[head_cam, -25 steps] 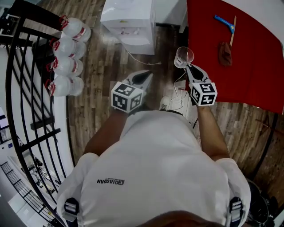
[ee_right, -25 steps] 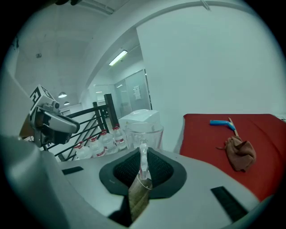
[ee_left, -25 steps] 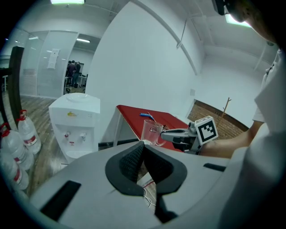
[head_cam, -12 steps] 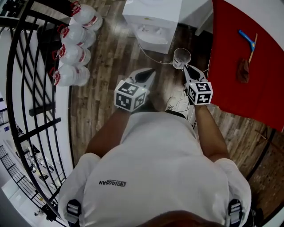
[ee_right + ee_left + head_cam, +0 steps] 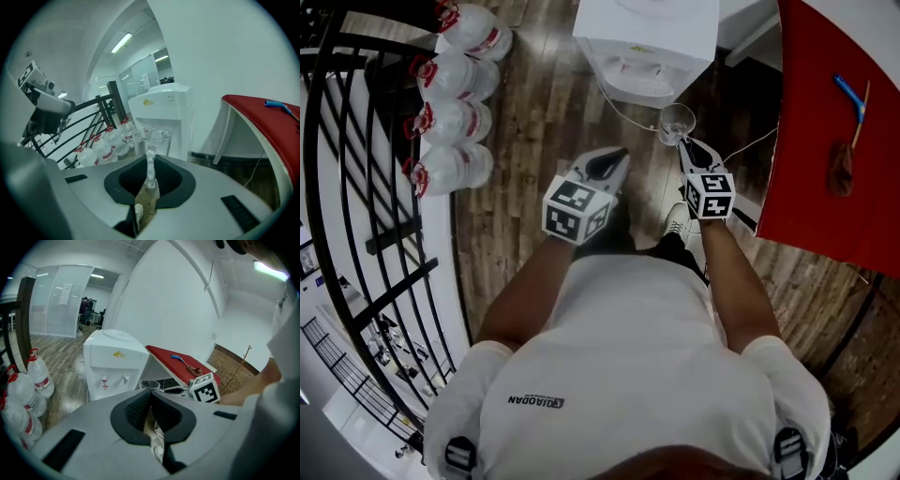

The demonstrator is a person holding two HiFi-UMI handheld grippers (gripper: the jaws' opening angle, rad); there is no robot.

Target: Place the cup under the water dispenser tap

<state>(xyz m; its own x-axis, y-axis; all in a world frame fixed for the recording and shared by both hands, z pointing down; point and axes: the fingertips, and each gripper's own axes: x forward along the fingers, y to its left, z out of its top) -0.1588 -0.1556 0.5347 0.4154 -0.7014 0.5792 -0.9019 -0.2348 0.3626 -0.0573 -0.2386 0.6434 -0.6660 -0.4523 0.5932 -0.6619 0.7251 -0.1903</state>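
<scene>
In the head view the white water dispenser (image 5: 647, 42) stands on the wooden floor at the top centre, its taps facing me. A clear glass cup (image 5: 676, 123) hangs just in front of it, a little to the right. My right gripper (image 5: 682, 142) is shut on the cup's handle (image 5: 150, 168), and the cup (image 5: 152, 139) stays upright before the dispenser (image 5: 161, 115). My left gripper (image 5: 614, 159) hovers to the cup's left, shut with nothing in it. The left gripper view shows the dispenser (image 5: 115, 364) ahead and the cup (image 5: 150, 384) past the closed jaws.
Several large water bottles (image 5: 450, 94) lie left of the dispenser beside a black railing (image 5: 356, 187). A red table (image 5: 844, 122) with a blue tool (image 5: 851, 94) and a brown object (image 5: 841, 161) stands at the right. A white cable (image 5: 623, 112) trails on the floor.
Both grippers have moved forward and down toward the dispenser, which now lies closer in view. The cup travelled with the right gripper and now sits near the dispenser's front.
</scene>
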